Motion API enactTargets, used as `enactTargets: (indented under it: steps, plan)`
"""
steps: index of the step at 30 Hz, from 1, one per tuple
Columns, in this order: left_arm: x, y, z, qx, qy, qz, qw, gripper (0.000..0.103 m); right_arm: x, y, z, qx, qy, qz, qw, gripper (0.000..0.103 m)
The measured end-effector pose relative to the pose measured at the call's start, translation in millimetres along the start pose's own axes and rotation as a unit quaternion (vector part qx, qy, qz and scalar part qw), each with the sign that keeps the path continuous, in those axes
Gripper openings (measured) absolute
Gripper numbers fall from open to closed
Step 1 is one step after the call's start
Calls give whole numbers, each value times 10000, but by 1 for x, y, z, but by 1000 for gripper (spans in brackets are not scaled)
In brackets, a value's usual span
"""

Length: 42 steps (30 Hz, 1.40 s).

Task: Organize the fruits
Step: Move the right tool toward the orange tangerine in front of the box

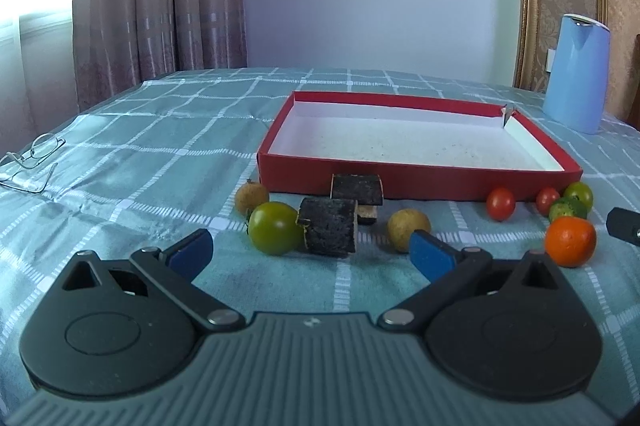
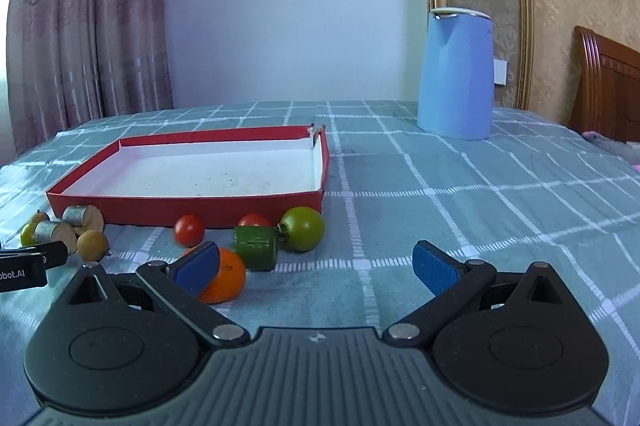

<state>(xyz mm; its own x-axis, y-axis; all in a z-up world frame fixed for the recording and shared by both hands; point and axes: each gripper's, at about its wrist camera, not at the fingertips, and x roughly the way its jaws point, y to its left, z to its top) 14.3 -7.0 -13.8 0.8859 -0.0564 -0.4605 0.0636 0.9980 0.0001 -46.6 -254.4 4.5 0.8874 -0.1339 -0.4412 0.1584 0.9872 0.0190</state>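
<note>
Holding both tools low over the bench with its teal checked cloth [image 1: 160,129], we keep the left tool [image 1: 311,250] spread wide with nothing between its blue pads [image 1: 192,252], and the right tool [image 2: 316,264] equally wide and empty.

Ahead lies the shallow red cardboard tray with a white floor [image 1: 420,181], nothing in it. All the fruit sits on the cloth along the tray's near wall. From the left wrist view, a large green tomato [image 1: 275,228] touches a dark cut log piece [image 1: 330,232], with a second log piece [image 1: 357,189] behind it against the tray. Two tan round fruits [image 1: 408,229] flank them.

From the right wrist view, an orange mandarin [image 2: 226,278] lies just behind the right tool's left pad [image 2: 198,268]. Beyond it sit a green cut block [image 2: 256,248], a green tomato [image 2: 303,228] and two red cherry tomatoes [image 2: 189,229].

A pale blue kettle [image 2: 456,73] stands well beyond the tray; wire-framed spectacles [image 1: 34,159] lie far left.
</note>
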Motion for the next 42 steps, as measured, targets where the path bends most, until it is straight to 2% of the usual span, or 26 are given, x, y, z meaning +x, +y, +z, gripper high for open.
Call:
enactTargets:
  steps: [8, 42]
  plan:
    - [-2, -1, -2, 4, -76, 72, 9999, 103, -4, 15, 3, -183, -222, 87, 9995, 103]
    - [-1, 1, -3, -91, -83, 122, 9998, 103, -7, 30, -5, -386, -271, 248, 9986, 103]
